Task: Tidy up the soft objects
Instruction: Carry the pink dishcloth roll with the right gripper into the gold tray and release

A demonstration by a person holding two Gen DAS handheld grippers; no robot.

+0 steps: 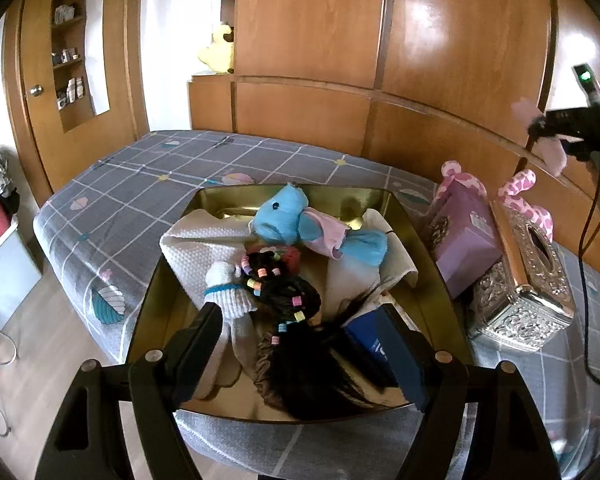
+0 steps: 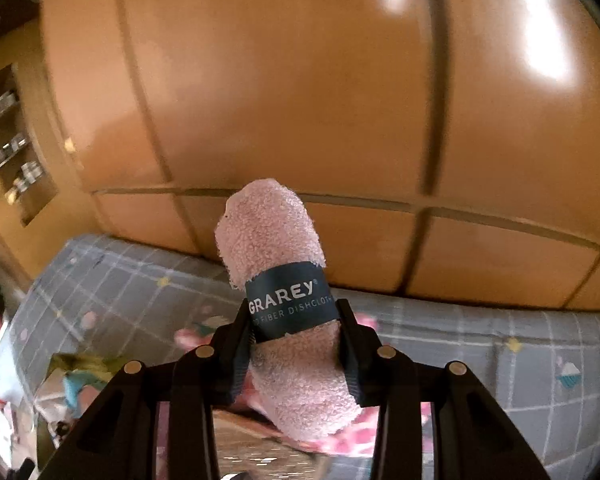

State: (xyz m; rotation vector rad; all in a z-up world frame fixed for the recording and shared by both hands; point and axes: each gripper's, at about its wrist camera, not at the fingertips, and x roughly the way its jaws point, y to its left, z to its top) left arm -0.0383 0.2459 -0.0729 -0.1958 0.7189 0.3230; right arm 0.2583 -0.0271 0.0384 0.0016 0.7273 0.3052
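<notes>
Grip status first: our right gripper (image 2: 298,330) is clenched on a rolled pink cloth (image 2: 278,264), the jaws pressing either side of its dark paper band. We hold the roll in the air, well above the bed (image 2: 480,340). Its long axis runs forward along the fingers, and the free end points up and away toward the wooden wall panels (image 2: 300,80).

Our left gripper (image 1: 300,344) is spread wide with nothing between the jaws. It hovers over the near part of the gold tray (image 1: 420,240), which rests on the bed and holds a white sock (image 1: 230,292), a blue stuffed toy (image 1: 284,216), a white towel (image 1: 196,248) and a dark hair piece with coloured bands (image 1: 292,300).

We judge the step in hand to be the carry of the cloth toward a sorting place; which place cannot be told. A purple box (image 1: 460,236) and a silver tissue box (image 1: 528,280) stand just beside the tray. The next move calls for lowering the roll over a free spot and tilting it flat before release.
</notes>
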